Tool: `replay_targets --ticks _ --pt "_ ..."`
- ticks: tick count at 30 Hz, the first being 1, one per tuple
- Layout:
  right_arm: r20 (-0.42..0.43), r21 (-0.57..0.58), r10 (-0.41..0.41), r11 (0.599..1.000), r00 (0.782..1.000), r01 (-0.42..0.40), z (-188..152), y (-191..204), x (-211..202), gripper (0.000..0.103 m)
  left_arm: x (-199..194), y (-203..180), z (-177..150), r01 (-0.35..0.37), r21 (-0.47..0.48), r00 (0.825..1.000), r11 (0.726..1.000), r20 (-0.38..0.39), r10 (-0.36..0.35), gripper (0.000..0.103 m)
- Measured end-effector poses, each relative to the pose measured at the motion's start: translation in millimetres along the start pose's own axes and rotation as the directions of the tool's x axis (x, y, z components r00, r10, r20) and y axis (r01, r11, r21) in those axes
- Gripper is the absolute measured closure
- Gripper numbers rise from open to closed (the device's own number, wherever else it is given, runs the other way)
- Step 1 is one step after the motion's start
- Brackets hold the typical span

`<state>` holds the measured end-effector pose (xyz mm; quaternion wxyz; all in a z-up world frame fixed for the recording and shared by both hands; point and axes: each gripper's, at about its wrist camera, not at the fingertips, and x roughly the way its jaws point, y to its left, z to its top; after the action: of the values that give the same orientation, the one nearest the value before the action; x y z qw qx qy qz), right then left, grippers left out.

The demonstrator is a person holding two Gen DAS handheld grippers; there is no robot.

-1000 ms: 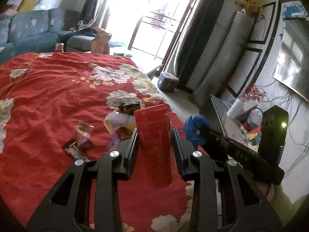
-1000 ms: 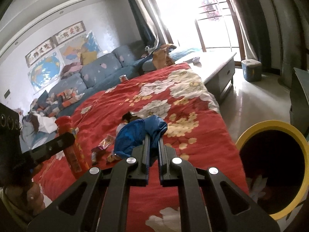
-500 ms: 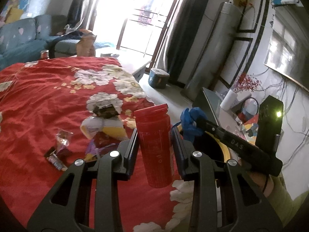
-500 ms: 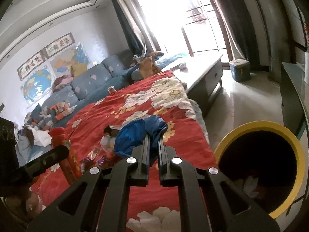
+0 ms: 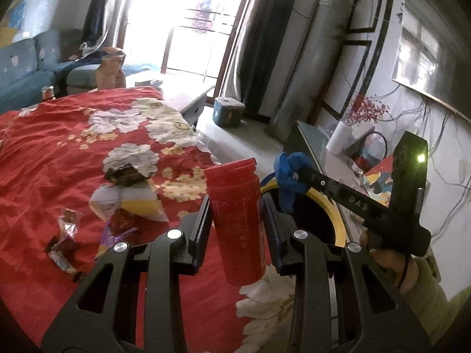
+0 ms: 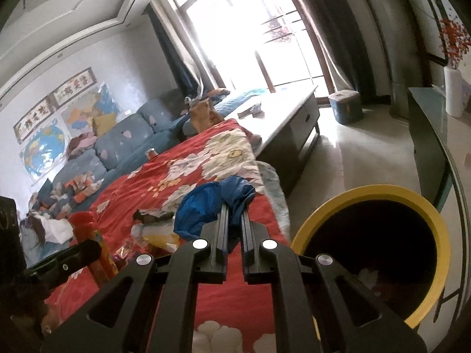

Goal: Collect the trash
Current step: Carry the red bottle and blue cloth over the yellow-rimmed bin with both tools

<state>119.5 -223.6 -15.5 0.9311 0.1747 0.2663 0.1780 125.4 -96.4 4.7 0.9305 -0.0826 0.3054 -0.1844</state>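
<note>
carrying step: left hand-held gripper (image 5: 235, 206) pinching a red bottle (image 5: 237, 223), right hand-held gripper (image 6: 234, 214) pinching a blue bag (image 6: 206, 209), both near the bed's corner; next, release over the yellow-rimmed bin (image 6: 412, 203).

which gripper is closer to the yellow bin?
Right. The right gripper, shut on a blue bag, is beside the bin rim; the left gripper, holding a red bottle, sits farther back over the table.
</note>
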Motion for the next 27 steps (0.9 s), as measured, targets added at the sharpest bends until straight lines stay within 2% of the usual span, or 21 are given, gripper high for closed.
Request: replay_targets --ticks 13,23,27 --pt "0.04 0.083 -0.088 0.993 0.995 0.084 2.9 -46.3 -12.3 0.096 39.2 -39.6 6.6 0.065 0.086 0.997 0.994 -0.049 -0.061 0.076" --pt "0.04 0.147 -0.154 0.978 0.987 0.146 -3.0 -80.6 -18.0 0.096 68.6 -67.4 6.6 0.095 0.15 0.993 0.984 -0.087 -0.082 0.076" --pt "0.031 0.17 -0.178 0.971 0.983 0.171 -3.7 -95.0 -17.7 0.096 81.2 -75.0 4.7 0.105 0.146 0.991 0.984 -0.103 -0.09 0.076"
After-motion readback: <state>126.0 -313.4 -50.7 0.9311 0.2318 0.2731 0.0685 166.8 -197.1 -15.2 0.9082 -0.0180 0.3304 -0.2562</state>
